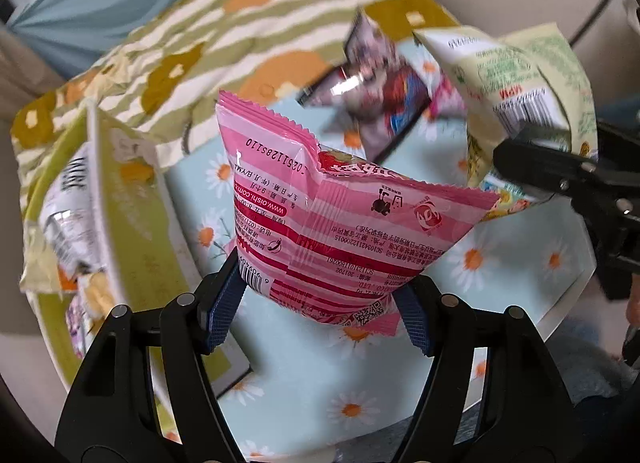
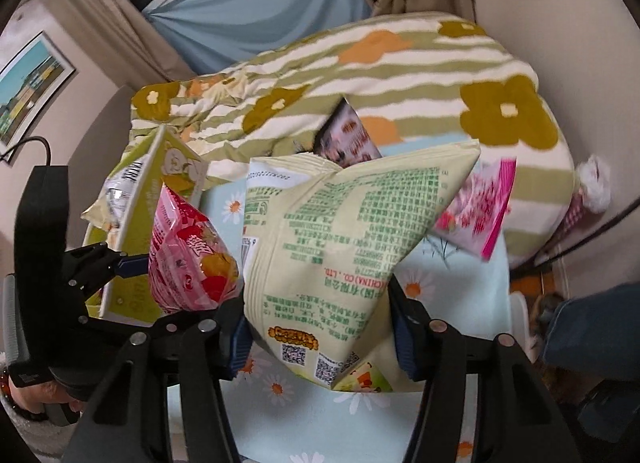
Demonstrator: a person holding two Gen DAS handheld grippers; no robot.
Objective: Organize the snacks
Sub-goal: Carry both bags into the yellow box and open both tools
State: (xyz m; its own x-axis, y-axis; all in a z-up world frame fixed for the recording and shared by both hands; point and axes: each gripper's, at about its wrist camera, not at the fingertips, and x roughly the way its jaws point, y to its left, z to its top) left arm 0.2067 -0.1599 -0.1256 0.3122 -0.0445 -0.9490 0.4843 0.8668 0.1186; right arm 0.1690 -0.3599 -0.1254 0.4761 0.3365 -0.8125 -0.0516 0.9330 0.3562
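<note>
A pink striped snack bag point(image 1: 340, 223) hangs above the daisy-print table point(image 1: 320, 391), pinched at its lower end between the blue pads of my left gripper point(image 1: 320, 311), which is shut on it. To its right, my right gripper point(image 1: 516, 155) holds a pale yellow bag point(image 1: 500, 75). In the right wrist view that pale yellow bag point(image 2: 340, 247), printed with green text, sits lifted between the pads of my right gripper point(image 2: 324, 343), which is shut on it. At the left of that view, my left gripper point(image 2: 132, 263) holds the pink bag point(image 2: 188, 255).
A green open box point(image 1: 132, 223) with several snack packs stands at the table's left. A dark glossy pack point(image 1: 376, 103) and a small pink pack point(image 2: 476, 211) lie at the back of the table. A striped flower-print quilt point(image 2: 360, 75) lies behind. A hand point(image 2: 48, 395) holds the left gripper's handle.
</note>
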